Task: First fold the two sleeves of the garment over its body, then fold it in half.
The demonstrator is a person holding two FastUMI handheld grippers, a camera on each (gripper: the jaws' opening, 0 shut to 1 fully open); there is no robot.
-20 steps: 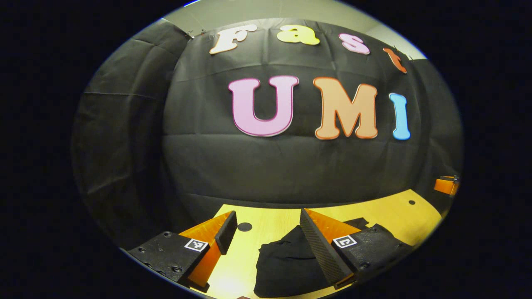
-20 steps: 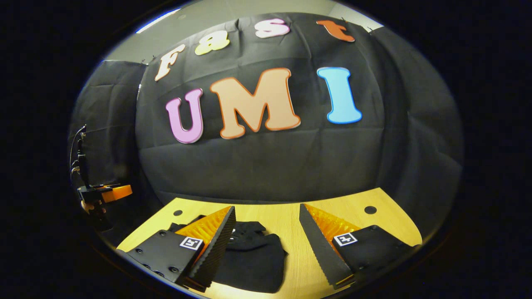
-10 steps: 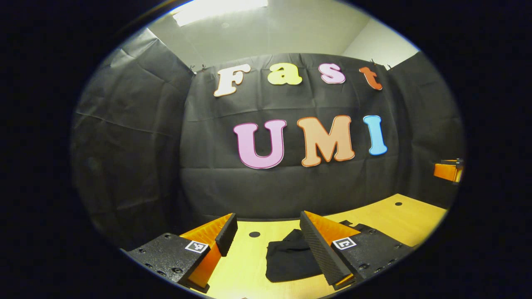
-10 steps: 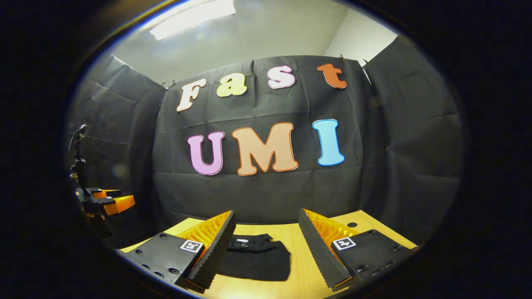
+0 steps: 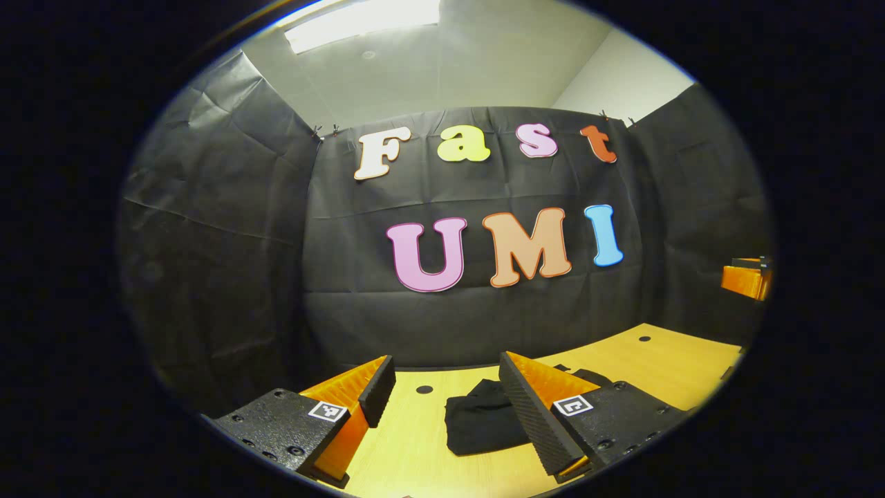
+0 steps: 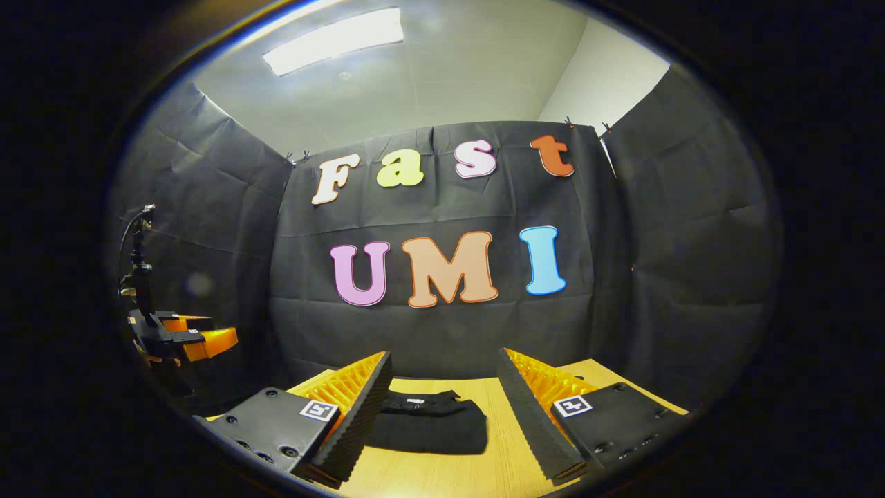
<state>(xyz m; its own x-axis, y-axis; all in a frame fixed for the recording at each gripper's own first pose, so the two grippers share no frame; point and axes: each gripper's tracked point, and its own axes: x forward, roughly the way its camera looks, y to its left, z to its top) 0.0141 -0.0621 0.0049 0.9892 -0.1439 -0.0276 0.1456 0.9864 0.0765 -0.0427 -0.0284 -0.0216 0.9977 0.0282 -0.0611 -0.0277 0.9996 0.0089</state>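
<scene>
The black garment [image 5: 480, 423] lies folded into a compact bundle on the wooden table [image 5: 664, 360]; the right gripper view shows the same garment [image 6: 429, 427] flat on the table [image 6: 498, 470]. My left gripper [image 5: 442, 401] hangs open above the table's near side, nothing between its fingers, and the garment sits just behind its right finger [image 5: 532, 415]. My right gripper [image 6: 439, 408] is open too, empty, with the garment ahead between its fingers. The left gripper [image 6: 183, 337] also appears far left in the right gripper view, and the right gripper [image 5: 745, 280] at the far right edge of the left gripper view.
Black cloth walls [image 5: 221, 277] close the booth at the back and both sides. The table has small round dark holes [image 5: 424, 390] in its top. A ceiling light [image 6: 332, 41] glows overhead.
Both grippers have risen and drawn back from the garment, tilting upward, so the garment looks smaller and farther off. Both stayed open and empty.
</scene>
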